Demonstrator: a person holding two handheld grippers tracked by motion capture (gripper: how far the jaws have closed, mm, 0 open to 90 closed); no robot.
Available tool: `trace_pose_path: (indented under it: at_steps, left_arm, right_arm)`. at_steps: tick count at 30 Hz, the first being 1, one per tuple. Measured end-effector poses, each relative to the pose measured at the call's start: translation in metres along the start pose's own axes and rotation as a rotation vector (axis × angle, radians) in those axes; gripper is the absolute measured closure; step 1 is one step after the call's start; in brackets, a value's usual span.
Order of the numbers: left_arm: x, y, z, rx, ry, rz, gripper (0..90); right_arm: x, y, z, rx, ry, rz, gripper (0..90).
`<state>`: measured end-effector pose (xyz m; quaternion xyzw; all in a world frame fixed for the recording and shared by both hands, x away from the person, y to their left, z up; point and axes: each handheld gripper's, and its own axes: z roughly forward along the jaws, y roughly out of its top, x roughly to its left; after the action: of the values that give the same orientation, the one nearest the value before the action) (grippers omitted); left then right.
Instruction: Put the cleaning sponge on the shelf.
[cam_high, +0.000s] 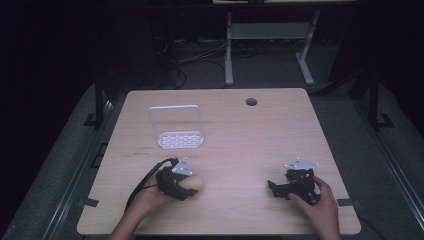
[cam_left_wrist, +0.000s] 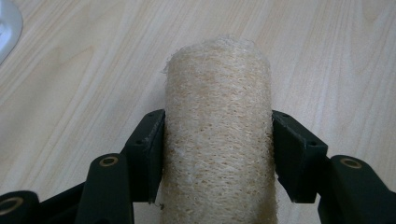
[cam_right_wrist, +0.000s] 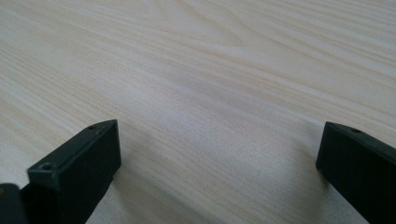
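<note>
A tan loofah roll (cam_left_wrist: 218, 140) lies on the wooden table (cam_left_wrist: 70, 79), and its end reaches past my left gripper's (cam_left_wrist: 218, 154) black pads. Both pads (cam_left_wrist: 150, 149) lie flat against its sides, so that gripper is shut on it. In the high view the loofah (cam_high: 197, 182) sits at the table's near left, with the left gripper (cam_high: 189, 186) around it and a hand behind. Near the front right, my right gripper (cam_high: 274, 189) rests in the other hand. Its jaws stand wide open over bare wood, right gripper (cam_right_wrist: 219, 154).
A white wire rack with a slotted base (cam_high: 180, 139) stands upright at the middle left of the table (cam_high: 240, 145). A round cable hole (cam_high: 251, 101) is near the far edge. White desk legs (cam_high: 229, 50) stand on the floor beyond.
</note>
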<state>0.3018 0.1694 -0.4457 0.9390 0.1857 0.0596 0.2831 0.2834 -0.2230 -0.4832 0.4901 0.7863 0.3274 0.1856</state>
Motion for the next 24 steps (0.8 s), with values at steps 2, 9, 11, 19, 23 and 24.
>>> trace_pose_path:
  at_steps: [2, 9, 11, 19, 23, 24]
  left_arm:
    - [0.0000, 0.0000, -0.0004, -0.001, 0.000, -0.001, 40.9]
    - [0.0011, 0.0000, -0.0032, -0.024, 0.000, -0.026, 41.1]
    - [0.0013, -0.0001, -0.0040, -0.023, 0.003, -0.028, 41.1]
    - [0.0060, -0.0030, -0.0079, -0.047, 0.019, -0.078, 41.2]
    - [0.0089, -0.0054, -0.0096, -0.059, 0.029, -0.100, 41.2]
    - [0.0089, -0.0054, -0.0096, -0.059, 0.029, -0.100, 41.2]
  right_arm:
    - [0.0000, 0.0000, 0.0000, 0.000, 0.000, 0.000, 0.0]
    - [0.0000, 0.0000, 0.0000, 0.000, 0.000, 0.000, 0.0]
    - [-0.0001, 0.0000, 0.0000, 0.000, 0.000, -0.001, 0.0]
    - [-0.0001, 0.0000, 0.0000, 0.000, 0.000, -0.001, 0.0]
    - [0.0000, 0.0000, 0.0000, 0.000, 0.000, 0.000, 0.0]
    - [0.0000, 0.0000, 0.0000, 0.000, 0.000, 0.000, 0.0]
